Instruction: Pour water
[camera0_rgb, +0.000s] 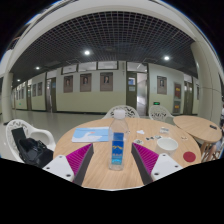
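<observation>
Bottle: a clear plastic water bottle with a blue label stands upright on the round wooden counter, right between the two fingers of your claw. The magenta pads on the inner faces of the fingers angle in toward it from either side. A strip of counter shows between each pad and the bottle, so your claw is spread wide around the bottle and is not pressing on it. The bottle rests on the counter by its own weight.

Beyond the bottle, toward the far side of the counter, a white cup sits almost straight ahead of your claw. Ahead and to the left of the fingers lies a flat blue sheet or folder. Ahead and to the right, a few small clear items stand near the far rim; they are too small to tell apart. Nearer on the right, just outside the right finger, lies a white dish, and farther right a small red round object sits near the counter's rim.

To the left of the claw, off the counter, a dark bag rests on a seat. White chairs stand behind the counter. A second wooden table stands to the right. Beyond all this stretches a long hallway with framed pictures on the wall and ceiling lights.
</observation>
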